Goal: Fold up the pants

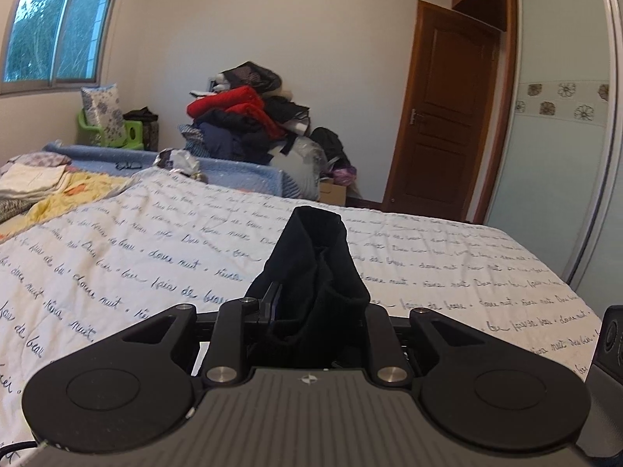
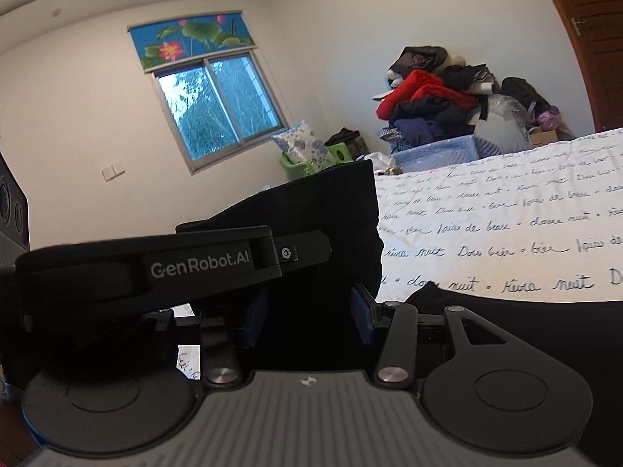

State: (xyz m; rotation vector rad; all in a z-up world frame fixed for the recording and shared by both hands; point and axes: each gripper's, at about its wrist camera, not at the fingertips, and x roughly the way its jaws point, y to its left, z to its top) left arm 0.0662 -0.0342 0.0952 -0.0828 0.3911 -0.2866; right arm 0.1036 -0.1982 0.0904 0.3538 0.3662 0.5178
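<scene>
The black pants are bunched between the fingers of my left gripper, which is shut on them and holds them above the bed. In the right wrist view the black pants stand up between the blue pads of my right gripper, which is shut on them. More black cloth hangs at the lower right. The left gripper's strap labelled GenRobot.AI lies close on the left of the right gripper.
The bed has a white quilt with blue script. Folded and yellow cloths lie at its far left. A heap of clothes on a blue basket stands by the back wall. A brown door and a sliding wardrobe are at the right.
</scene>
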